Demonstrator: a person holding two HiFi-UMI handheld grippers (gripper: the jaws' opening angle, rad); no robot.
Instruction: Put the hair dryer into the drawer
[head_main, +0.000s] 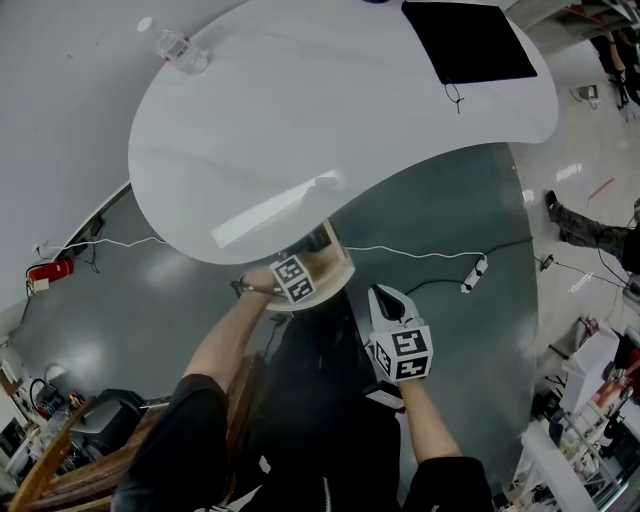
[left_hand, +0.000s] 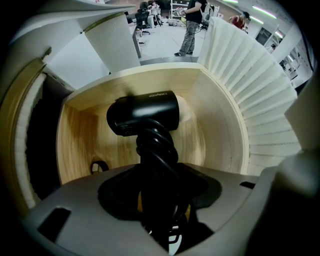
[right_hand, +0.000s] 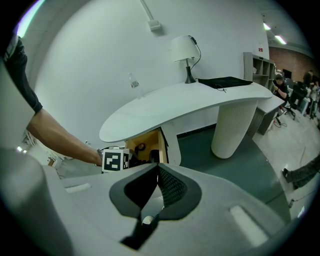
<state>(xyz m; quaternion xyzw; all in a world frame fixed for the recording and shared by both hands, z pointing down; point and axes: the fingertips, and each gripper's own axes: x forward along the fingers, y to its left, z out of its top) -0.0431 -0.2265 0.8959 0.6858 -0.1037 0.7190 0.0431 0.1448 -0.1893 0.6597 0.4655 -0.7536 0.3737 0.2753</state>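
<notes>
**Dryer inside the drawer, not yet let go: the risks lie in the release**

The black hair dryer (left_hand: 145, 112) sits within the open wooden drawer (left_hand: 220, 125) under the white desk (head_main: 300, 120). Its barrel lies crosswise near the back wall. The left gripper (left_hand: 160, 200) is clamped on the handle, which has the cord (left_hand: 157, 150) wound round it in thick loops. Whether the barrel rests on the drawer floor or hangs just above it cannot be told from these views.

That doubt is the first hazard. If the jaws part while the dryer is off the wood, it would drop and knock against the back wall or roll onto its side.

The second is the cord. The loops bulge right where the jaws bite, so one could catch on a pad as the gripper backs out and drag the dryer toward the front edge.

A small dark ring (left_hand: 98, 166) lies on the drawer floor to the left, apart from the dryer. A sideways slip could push the dryer onto it.

The right gripper (right_hand: 156, 172) has its jaws together on nothing. It is held back, well clear of the drawer (right_hand: 145, 145), so it offers no support if the dryer shifts. A handle left standing upright would probably foul the desk's underside when the drawer is shut.
</notes>
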